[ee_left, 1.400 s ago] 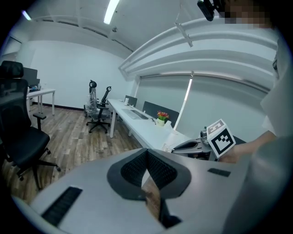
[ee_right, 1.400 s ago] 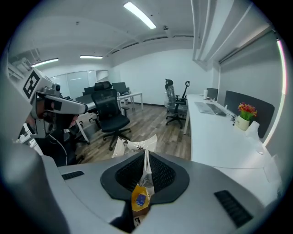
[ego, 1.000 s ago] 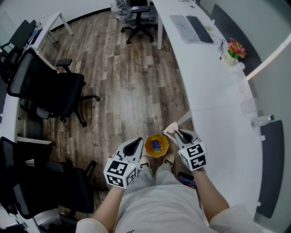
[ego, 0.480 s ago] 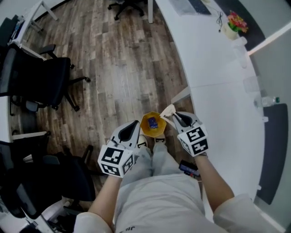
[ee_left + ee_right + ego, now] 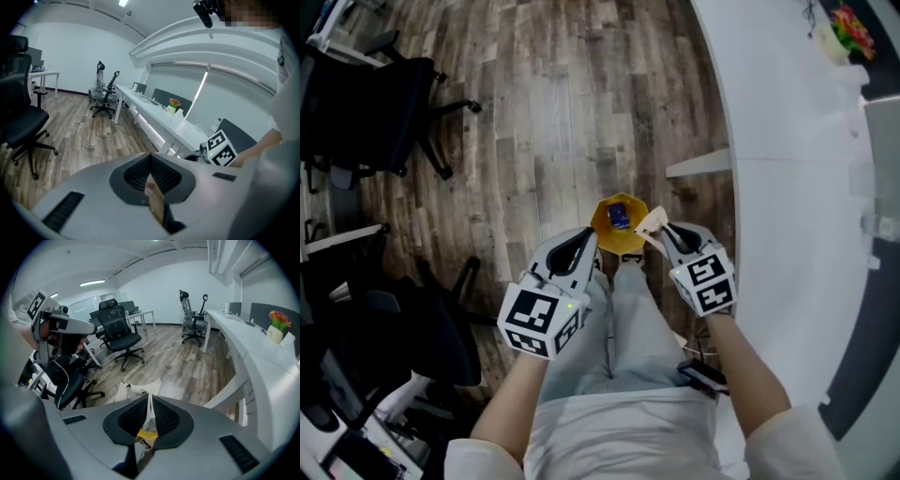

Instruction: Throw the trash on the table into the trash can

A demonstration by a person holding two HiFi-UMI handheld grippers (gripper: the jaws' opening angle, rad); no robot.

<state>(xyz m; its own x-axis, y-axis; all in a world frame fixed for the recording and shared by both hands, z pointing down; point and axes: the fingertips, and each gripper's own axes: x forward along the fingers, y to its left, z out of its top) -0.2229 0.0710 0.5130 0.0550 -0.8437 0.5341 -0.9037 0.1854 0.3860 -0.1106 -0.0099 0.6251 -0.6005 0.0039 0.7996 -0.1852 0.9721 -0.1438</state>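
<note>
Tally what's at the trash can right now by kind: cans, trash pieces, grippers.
Trash can: 1
Trash pieces: 2, a blue piece inside the can and a wrapper clamped in the right gripper
Grippers: 2, the right one and the left gripper, which holds nothing
Total: 5

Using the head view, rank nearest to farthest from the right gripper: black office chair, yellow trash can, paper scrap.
1. paper scrap, held by the right gripper
2. yellow trash can, just left
3. black office chair, upper left
</note>
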